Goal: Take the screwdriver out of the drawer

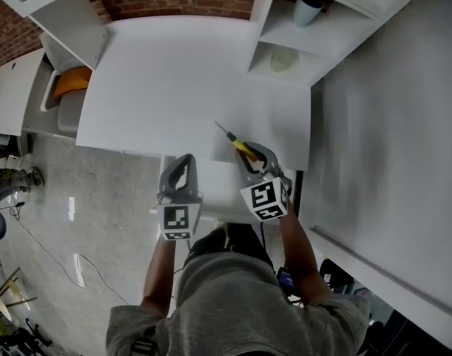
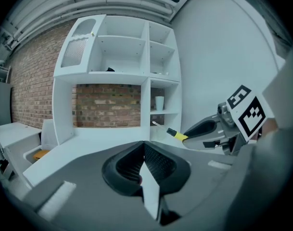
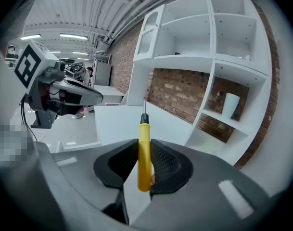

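Faces a tall white shelf unit [image 2: 117,57] backed by a brick wall [image 2: 108,102], both well ahead of the two sets of jaws. Leans over a broad white desktop [image 1: 181,80] running forward from the gripper tips, with grey floor [image 1: 99,191] out past the left side. Wears a grey shirt [image 1: 240,295], behind both grippers in the head view. Holds the left gripper [image 2: 144,150] just beside the right one, its jaws drawn together tip to tip, with nothing caught between the ribbed pads. Holds the right gripper [image 3: 145,150] just to the right of it, jaws at a narrow gap and clamped on the screwdriver [image 3: 144,153]. Pinches the yellow handle between the two pads, with the butt end sitting back inside the jaws and the black collar and thin metal shaft sticking out past the fingertips. Points that shaft forward and to the left, over the near part of the desktop. Catches the same yellow handle from the left gripper view too, ahead and to the right of the closed left jaws. Picks out an orange object [image 1: 70,80] in a white compartment far off the left gripper's outer side, and a white cup [image 3: 230,105] on a shelf far ahead and to the right of the right gripper's tips.
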Tool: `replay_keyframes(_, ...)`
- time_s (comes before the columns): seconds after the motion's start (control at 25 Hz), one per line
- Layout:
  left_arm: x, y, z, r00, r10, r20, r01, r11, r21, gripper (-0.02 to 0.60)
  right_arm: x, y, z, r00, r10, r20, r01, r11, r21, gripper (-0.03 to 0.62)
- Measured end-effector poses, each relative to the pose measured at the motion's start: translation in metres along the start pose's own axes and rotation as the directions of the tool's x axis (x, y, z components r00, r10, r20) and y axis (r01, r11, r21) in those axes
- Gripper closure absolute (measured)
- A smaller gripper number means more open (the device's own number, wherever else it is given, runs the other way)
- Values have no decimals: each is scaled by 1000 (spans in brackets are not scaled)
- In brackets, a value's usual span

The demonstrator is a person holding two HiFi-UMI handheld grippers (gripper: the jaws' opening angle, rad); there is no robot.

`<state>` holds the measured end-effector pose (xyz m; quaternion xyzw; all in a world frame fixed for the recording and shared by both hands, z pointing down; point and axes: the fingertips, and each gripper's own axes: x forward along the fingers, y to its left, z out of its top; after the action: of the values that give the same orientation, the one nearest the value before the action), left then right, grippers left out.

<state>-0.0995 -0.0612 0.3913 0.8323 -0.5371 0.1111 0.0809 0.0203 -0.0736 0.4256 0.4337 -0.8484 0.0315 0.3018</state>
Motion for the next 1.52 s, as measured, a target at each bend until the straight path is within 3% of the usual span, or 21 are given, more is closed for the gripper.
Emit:
replay_keyframes(0.88, 150, 8, -47, 996, 34, -88, -36, 999, -25, 569, 134, -90, -62, 990, 101, -103, -99, 995, 19, 510)
replay_keyframes(1.52, 209, 13, -106, 984, 38, -174, -50, 996, -68, 569, 218, -107, -125, 957, 150, -247, -149, 989, 22, 510)
